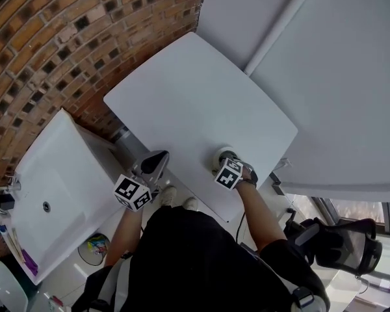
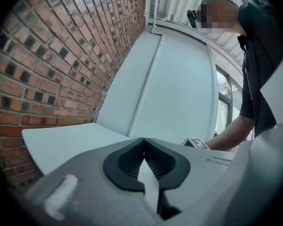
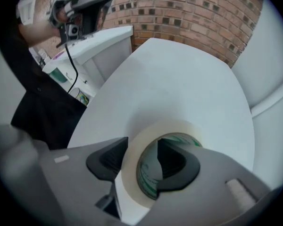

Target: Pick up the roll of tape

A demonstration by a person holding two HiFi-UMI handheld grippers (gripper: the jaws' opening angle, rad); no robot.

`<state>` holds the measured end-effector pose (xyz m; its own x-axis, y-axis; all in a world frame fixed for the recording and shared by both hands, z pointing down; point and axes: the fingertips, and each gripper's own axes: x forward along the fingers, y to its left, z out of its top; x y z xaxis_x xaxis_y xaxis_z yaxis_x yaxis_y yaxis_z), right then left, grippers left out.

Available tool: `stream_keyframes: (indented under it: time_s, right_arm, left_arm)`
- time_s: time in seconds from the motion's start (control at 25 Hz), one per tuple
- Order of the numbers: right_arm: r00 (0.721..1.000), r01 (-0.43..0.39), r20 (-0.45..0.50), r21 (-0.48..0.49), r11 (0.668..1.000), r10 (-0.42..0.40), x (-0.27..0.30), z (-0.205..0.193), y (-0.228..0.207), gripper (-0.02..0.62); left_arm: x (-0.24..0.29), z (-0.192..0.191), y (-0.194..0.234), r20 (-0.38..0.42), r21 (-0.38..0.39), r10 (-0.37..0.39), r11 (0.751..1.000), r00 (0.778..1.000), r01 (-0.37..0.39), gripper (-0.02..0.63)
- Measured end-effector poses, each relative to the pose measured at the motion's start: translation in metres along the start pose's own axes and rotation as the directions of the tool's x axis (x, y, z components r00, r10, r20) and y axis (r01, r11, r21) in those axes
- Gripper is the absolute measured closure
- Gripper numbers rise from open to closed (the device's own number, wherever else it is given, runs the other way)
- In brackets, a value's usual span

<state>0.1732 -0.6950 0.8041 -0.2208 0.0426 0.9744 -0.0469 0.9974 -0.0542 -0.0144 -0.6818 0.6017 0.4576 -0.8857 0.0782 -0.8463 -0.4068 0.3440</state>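
White laminate makes up the surface (image 1: 201, 96), and the roll of tape (image 3: 132, 173) lies flat on it, close to the edge nearest the person. The right gripper (image 3: 141, 161) points steeply down over the roll. Its fingers (image 3: 108, 159) stand wide apart and straddle the roll's wall: one finger sits just outside the cream outer band, and the other reaches into the core, where green print lines the inner face. The pads do not clearly press on the wall, and the roll rests on the surface rather than hanging from the fingers. In the head view the roll (image 1: 218, 153) shows only as a pale ring peeping out just beyond the right gripper's marker cube (image 1: 229, 173).

The left gripper (image 2: 144, 149) is held about level, off the surface's near edge and well apart from the roll. Its fingers (image 2: 127, 161) are closed tip to tip with nothing caught between them. Ahead of those fingertips stretches the surface, and to their left rises a brick wall (image 2: 61, 55). The right gripper's marker cube (image 2: 195, 142) shows to the right of the fingertips.
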Motion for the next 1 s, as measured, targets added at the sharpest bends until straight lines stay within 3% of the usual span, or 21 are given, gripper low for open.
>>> stream_keyframes:
  time_s: [0.12, 0.32, 0.52, 0.68, 0.84, 1.0]
  right_arm:
    - [0.997, 0.005, -0.078, -0.036, 0.999, -0.007, 0.01, -0.005, 0.001, 0.4]
    - [0.996, -0.012, -0.089, -0.046, 0.999, 0.008, 0.01, -0.004, 0.001, 0.408]
    - [0.999, 0.034, -0.019, -0.076, 0.997, -0.036, 0.007, -0.003, 0.003, 0.416]
    - [0.993, 0.051, 0.102, 0.042, 0.998, -0.055, -0.01, -0.001, -0.003, 0.428]
    - [0.954, 0.05, 0.279, 0.206, 0.977, -0.108, -0.042, -0.006, -0.015, 0.451]
    - [0.866, -0.014, 0.475, 0.336, 0.942, -0.156, -0.068, -0.007, -0.016, 0.473]
  left_arm:
    - [-0.009, 0.0, 0.002, 0.004, -0.003, 0.013, 1.0, 1.0, -0.013, 0.604]
    - [-0.022, 0.003, 0.006, 0.018, -0.019, 0.031, 0.999, 0.999, -0.031, 0.604]
    - [-0.028, 0.002, 0.003, 0.011, -0.013, 0.024, 1.0, 1.0, -0.024, 0.603]
    - [-0.025, 0.005, -0.005, 0.005, 0.0, -0.011, 1.0, 1.0, 0.011, 0.604]
    - [-0.019, 0.008, -0.015, -0.003, 0.016, -0.05, 0.999, 0.999, 0.05, 0.604]
    - [-0.009, 0.009, -0.024, -0.019, 0.029, -0.105, 0.994, 0.994, 0.105, 0.604]
